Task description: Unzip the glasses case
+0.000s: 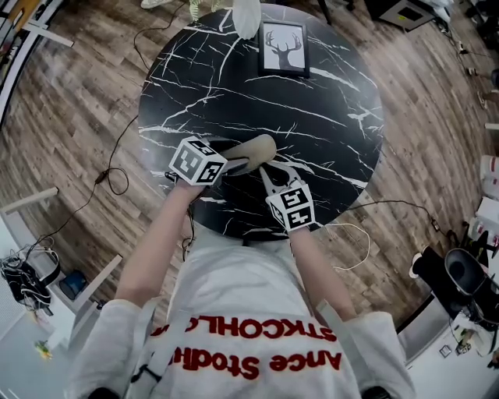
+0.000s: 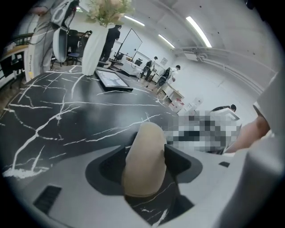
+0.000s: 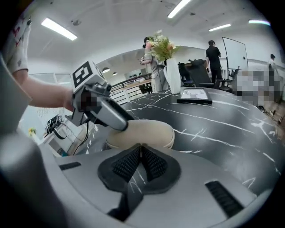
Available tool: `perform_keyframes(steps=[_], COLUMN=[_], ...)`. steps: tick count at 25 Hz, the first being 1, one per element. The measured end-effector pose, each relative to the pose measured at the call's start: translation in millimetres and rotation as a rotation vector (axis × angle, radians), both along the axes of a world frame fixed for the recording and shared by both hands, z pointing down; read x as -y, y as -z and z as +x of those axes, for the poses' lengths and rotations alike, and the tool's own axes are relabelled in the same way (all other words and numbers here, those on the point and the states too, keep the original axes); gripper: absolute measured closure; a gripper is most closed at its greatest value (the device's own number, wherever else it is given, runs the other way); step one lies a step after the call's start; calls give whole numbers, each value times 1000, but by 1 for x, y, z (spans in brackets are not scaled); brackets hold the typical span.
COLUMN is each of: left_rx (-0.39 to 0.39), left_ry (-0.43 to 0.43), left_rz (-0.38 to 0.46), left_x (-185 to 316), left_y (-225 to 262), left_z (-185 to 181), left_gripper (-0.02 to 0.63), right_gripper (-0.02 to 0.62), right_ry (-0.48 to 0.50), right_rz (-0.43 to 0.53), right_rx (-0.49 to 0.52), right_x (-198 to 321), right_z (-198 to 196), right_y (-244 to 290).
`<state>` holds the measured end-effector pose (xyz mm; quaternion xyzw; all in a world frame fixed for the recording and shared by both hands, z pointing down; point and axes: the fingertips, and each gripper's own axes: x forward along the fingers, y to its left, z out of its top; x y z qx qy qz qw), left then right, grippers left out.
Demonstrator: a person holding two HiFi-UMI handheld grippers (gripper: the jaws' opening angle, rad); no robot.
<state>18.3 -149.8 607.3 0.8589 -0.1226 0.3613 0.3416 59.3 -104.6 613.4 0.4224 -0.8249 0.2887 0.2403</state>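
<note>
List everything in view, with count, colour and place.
table: 1, black with white veins, centre
case: 1, beige, near edge of table
frame: 1, black, deer picture, far side of table
vase: 1, white, holding flowers, beside frame
floor: wood, around table
people: several, background
left gripper: 1, grey, closed on case
right gripper: 1, grey, jaws together at case's near end

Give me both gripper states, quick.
Left gripper: closed on the case.
Right gripper: closed, tips at the case; nothing visible between them.
</note>
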Motion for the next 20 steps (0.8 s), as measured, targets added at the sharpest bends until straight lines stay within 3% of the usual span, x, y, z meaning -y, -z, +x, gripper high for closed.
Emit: perform_keyframes(steps=[5, 7, 12, 16, 20], left_rx=[22, 33, -34, -54, -37], left_ry=[18, 4, 132, 229, 203], left_rz=[-150, -164, -180, -120, -139], left_x=[-34, -52, -50, -14, -2], left_y=[-3, -5, -1, 6, -1], left_z=[-29, -30, -38, -41, -21], left_gripper=[388, 397, 406, 399, 357], right_gripper=[571, 572, 561, 542, 531], right_ry=[58, 99, 366, 639, 737], right_rz=[56, 87, 25, -19, 1], right_rx=[-49, -53, 14, -136, -206], right_x=[28, 41, 34, 3, -2], right_z=[-1, -10, -17, -8, -17], right_y=[8, 12, 17, -1, -9])
